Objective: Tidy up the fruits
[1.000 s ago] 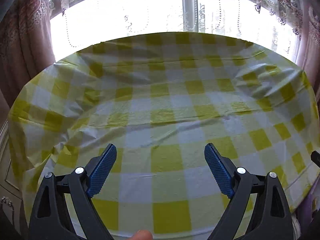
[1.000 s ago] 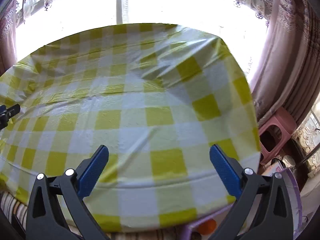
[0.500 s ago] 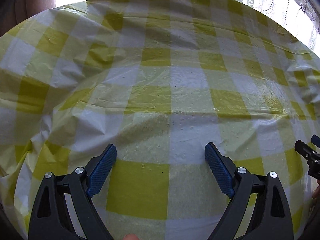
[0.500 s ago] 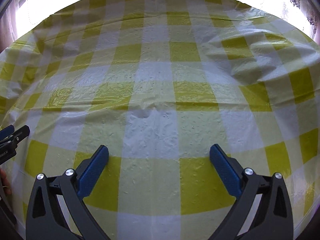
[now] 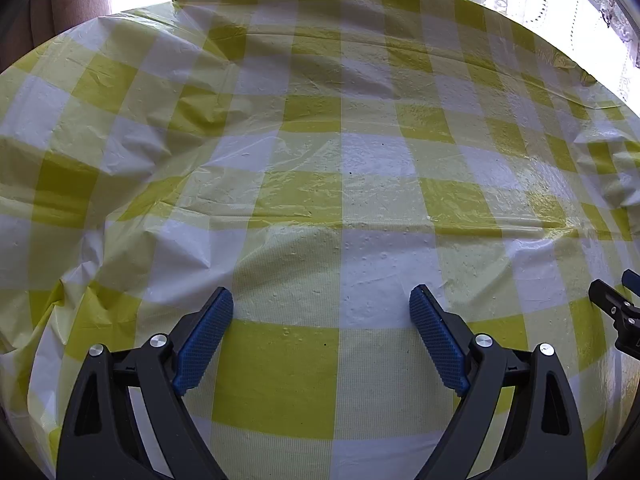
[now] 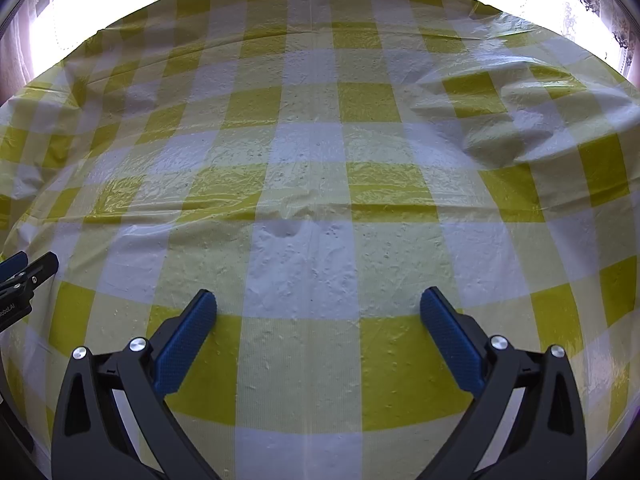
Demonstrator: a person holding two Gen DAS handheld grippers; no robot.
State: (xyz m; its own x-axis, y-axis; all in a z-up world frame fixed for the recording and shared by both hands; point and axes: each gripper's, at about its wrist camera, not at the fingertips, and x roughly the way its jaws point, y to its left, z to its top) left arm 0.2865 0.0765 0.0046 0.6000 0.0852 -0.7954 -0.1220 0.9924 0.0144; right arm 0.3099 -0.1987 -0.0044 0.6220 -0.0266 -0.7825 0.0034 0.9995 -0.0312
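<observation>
Over the wrinkled yellow-and-white checked tablecloth (image 5: 304, 208), the left gripper (image 5: 322, 300) and, just to its right, the right gripper (image 6: 318, 302) both stand with jaws spread wide and nothing between them, while no fruit shows in either view.

Left gripper (image 5: 321, 300) and right gripper (image 6: 318, 302): black angular plastic arms, silver round screw heads, blue cross-hatched textured finger pads (image 5: 204, 340).
</observation>
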